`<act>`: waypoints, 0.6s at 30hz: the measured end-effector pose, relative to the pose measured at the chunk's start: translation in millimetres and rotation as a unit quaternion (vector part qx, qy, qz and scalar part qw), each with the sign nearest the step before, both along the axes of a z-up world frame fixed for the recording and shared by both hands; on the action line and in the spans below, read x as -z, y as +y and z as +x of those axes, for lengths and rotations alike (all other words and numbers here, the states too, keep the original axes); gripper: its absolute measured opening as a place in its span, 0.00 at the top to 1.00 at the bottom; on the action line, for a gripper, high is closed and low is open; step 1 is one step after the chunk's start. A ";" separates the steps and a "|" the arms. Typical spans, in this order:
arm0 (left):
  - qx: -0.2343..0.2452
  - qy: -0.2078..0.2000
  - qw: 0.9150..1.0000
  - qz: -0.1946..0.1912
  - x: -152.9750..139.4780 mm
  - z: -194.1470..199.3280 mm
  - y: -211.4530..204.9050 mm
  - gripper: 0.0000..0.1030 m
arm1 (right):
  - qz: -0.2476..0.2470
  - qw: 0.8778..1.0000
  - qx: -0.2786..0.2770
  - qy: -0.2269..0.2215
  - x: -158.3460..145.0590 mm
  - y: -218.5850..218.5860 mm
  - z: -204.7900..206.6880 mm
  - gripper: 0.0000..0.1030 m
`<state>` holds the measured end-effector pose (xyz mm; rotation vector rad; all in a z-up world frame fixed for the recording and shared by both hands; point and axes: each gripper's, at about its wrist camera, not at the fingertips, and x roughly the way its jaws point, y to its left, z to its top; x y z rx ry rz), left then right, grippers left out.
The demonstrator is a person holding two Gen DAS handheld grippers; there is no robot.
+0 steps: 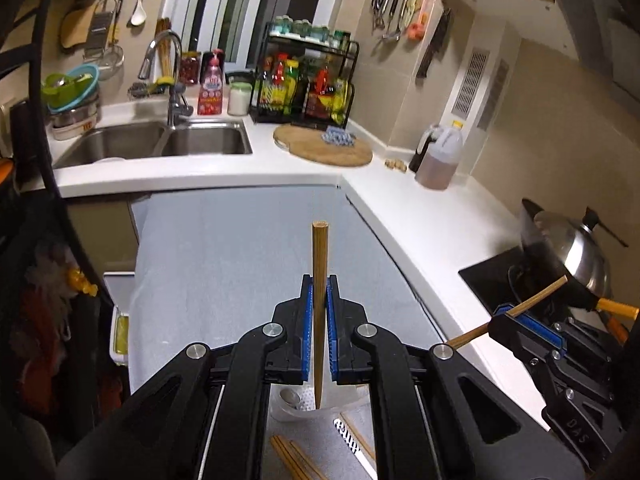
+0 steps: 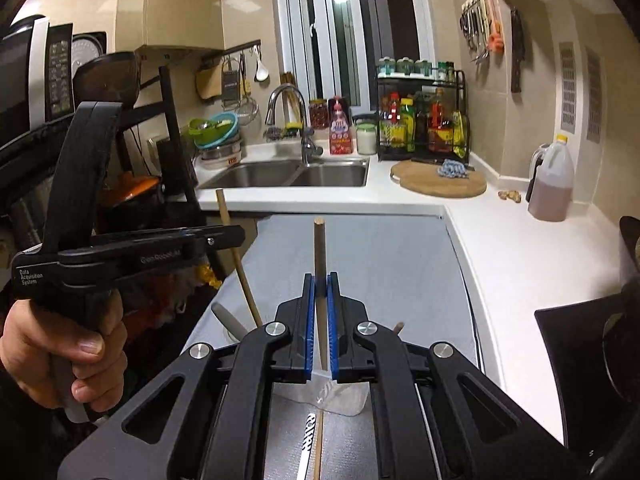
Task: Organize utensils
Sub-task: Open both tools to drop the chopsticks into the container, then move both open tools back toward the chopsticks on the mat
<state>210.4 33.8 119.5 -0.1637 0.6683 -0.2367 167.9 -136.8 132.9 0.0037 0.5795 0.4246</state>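
In the left wrist view, the left claw [image 1: 319, 300] is seen pinched on a wooden chopstick [image 1: 319, 280], which is held nearly upright between the blue pads [image 1: 307, 320]. Its blunt end rises above the fingertips, and its pointed end hangs over a clear plastic container [image 1: 296, 404] standing on the grey mat [image 1: 240, 248]. More loose chopsticks [image 1: 296, 460] are seen lying on the mat nearer the camera than the container. To the right of the container, over the white counter [image 1: 400, 208], the right claw [image 1: 506, 314] is shown clamped on a second chopstick [image 1: 544, 292], held aslant.

In the right wrist view, the right claw [image 2: 320, 300] is seen pressed onto its chopstick [image 2: 319, 256], upright between the pads, with the same container [image 2: 336, 396] below its tip. To the left of the container, the left claw [image 2: 228, 236] is gripped by a hand [image 2: 68, 360], and its chopstick [image 2: 236, 256] is carried tilted, the lower end hidden behind the right claw's body. One further chopstick [image 2: 318, 444] is seen lying on the mat in front of the container.
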 end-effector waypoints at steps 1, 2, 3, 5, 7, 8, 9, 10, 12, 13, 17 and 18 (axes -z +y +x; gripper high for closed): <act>0.003 0.004 1.000 0.004 4.5 0.2 -1.4 0.94 | -0.003 1.000 -0.001 0.004 4.1 1.3 1.1 0.94; 0.006 0.007 1.000 0.007 7.8 1.2 -3.4 0.94 | -0.007 1.000 -0.003 0.009 7.9 2.9 2.0 0.94; 0.007 0.011 1.000 0.012 11.8 2.0 -5.2 0.94 | -0.010 1.000 -0.005 0.013 11.5 4.4 3.1 0.94; 0.007 0.019 1.000 0.016 17.9 4.1 -6.9 0.94 | -0.018 1.000 -0.008 0.022 17.6 7.3 4.9 0.93; 0.008 0.028 0.999 0.021 22.7 6.1 -8.0 0.94 | -0.025 0.999 -0.007 0.030 22.5 9.5 5.6 0.92; 0.008 0.031 0.999 0.024 23.6 6.7 -8.2 0.94 | -0.028 0.999 -0.004 0.032 23.8 9.5 5.2 0.87; 0.004 0.029 0.999 0.031 23.3 6.4 -6.8 0.88 | -0.032 0.999 0.002 0.031 23.6 8.9 4.5 0.79; -0.001 0.024 0.999 0.040 21.0 4.4 -6.7 0.72 | -0.036 0.999 0.008 0.026 22.1 7.9 2.8 0.76; -0.009 0.002 0.999 0.053 11.5 -3.7 -5.9 0.51 | -0.044 0.999 0.018 0.016 17.5 4.7 -1.0 0.69; -0.012 -0.007 0.998 0.059 7.7 -6.8 -5.1 0.50 | -0.044 0.999 0.023 0.013 15.2 2.1 -2.6 0.68; -0.028 -0.036 0.996 0.074 -9.8 -26.2 -3.3 0.49 | -0.035 0.998 0.045 -0.004 1.7 -13.9 -14.3 0.68; -0.032 -0.045 0.995 0.079 -14.0 -33.6 -2.8 0.49 | -0.031 0.998 0.048 -0.008 -1.4 -17.3 -17.7 0.68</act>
